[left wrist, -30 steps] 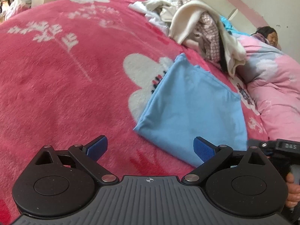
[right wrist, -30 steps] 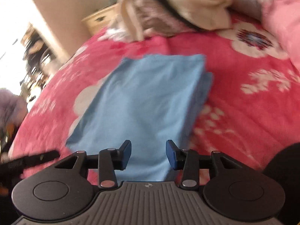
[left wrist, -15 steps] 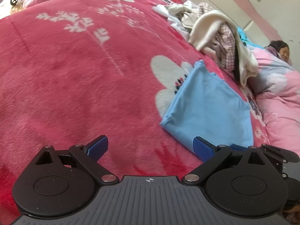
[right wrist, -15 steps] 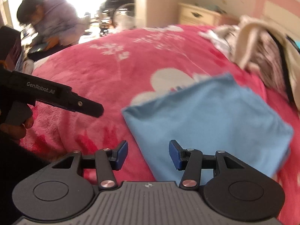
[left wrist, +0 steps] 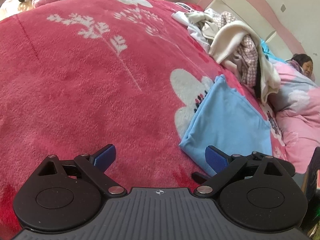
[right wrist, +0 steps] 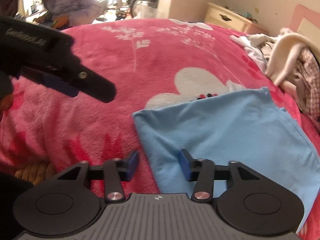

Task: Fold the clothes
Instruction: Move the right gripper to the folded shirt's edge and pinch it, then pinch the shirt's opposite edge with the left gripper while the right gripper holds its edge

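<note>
Blue folded cloth lies flat on the pink blanket, lower right in the right wrist view, right of centre in the left wrist view. Right gripper hovers over the cloth's near left corner, jaws apart and just been closing a little, nothing pinched; its right pad sits over the cloth, the left over blanket. Left gripper spread wide and empty above the blanket, just left of the cloth's near corner; it also shows upper left in the right wrist view. Unfolded clothes pile upper right, beyond the cloth. Person lying at far right edge; another person upper left.
</note>
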A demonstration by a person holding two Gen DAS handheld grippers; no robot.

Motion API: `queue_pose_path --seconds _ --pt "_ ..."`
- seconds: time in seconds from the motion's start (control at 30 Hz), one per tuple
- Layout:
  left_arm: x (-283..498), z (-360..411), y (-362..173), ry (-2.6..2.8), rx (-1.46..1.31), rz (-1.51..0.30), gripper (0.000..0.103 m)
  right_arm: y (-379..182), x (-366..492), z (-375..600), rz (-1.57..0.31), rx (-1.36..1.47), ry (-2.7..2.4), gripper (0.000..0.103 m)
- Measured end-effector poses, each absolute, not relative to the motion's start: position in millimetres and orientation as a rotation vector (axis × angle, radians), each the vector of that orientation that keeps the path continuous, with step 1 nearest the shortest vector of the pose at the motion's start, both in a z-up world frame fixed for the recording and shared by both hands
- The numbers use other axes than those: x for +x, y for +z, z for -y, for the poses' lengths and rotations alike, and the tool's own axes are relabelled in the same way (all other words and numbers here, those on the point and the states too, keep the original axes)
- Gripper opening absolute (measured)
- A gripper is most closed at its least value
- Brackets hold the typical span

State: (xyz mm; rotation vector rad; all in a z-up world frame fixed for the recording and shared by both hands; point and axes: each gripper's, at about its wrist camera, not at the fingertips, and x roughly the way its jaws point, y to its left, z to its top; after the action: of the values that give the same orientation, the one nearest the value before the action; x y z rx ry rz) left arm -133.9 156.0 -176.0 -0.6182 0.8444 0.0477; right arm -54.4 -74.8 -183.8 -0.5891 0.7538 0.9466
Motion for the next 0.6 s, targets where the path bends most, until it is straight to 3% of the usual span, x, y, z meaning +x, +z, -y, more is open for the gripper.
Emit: queue_pose_path --seconds 0.13,0.23,0.6 --pt "-131 -156 -174 0.035 -0.627 -0.839 0.097 -180 -41 79 -0.793 -0.513 0.910 0.021" --pt "-129 -153 -173 0.025 -0.623 -0.836 0.097 -177 -33 84 -0.829 -0.444 0.895 0.013" --pt "-122 -149 -176 0.013 -0.625 -0.840 0.097 -176 -15 98 -0.906 -0.271 0.885 0.010"
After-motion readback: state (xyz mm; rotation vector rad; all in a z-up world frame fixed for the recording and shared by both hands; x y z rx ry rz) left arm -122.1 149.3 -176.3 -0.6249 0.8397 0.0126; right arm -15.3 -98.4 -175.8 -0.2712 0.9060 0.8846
